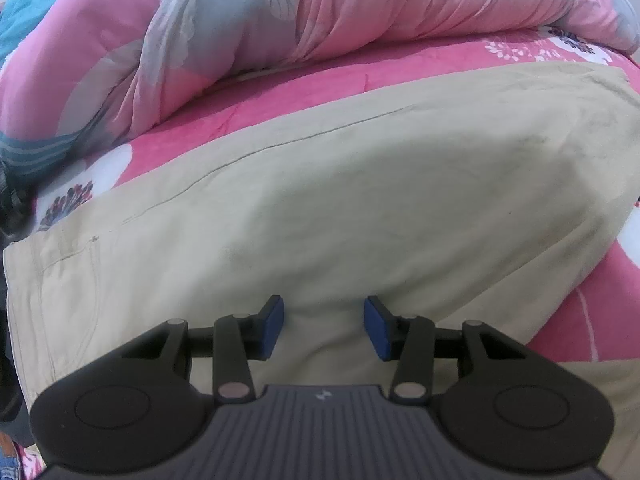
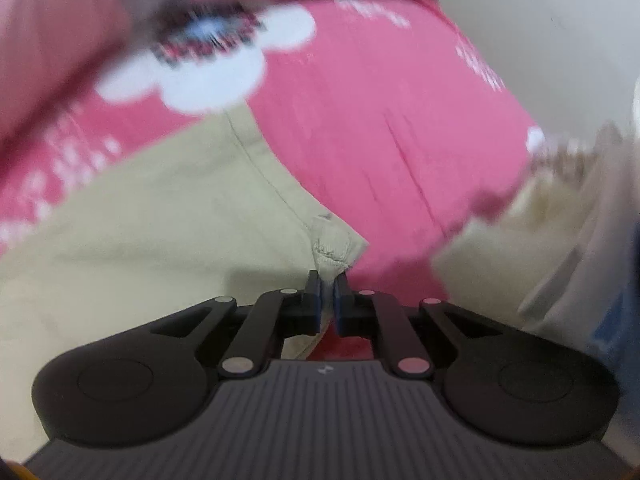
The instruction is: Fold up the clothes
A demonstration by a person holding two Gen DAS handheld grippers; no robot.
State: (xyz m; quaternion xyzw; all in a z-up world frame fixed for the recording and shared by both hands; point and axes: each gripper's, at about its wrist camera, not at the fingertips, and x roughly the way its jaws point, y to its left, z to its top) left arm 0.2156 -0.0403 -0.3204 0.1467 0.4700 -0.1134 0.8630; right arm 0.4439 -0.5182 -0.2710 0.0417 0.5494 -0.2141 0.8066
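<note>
Beige trousers (image 1: 320, 200) lie spread flat across a pink flowered bed sheet (image 1: 304, 88). My left gripper (image 1: 325, 326) is low over the cloth near its front edge. Its blue pads (image 1: 274, 326) stand apart, with the fabric lying under and between them but not pinched. In the blurred right wrist view, the trousers (image 2: 160, 220) end in a stitched hem corner (image 2: 332, 246). My right gripper (image 2: 327, 290) is shut on that corner, the cloth running down between the nearly touching pads.
A bunched pink and grey quilt (image 1: 240, 20) is piled along the far side of the bed. The pink sheet (image 2: 380, 120) reaches a pale wall (image 2: 540, 20) at the right. Blurred cream fabric (image 2: 540, 220) shows at the right edge.
</note>
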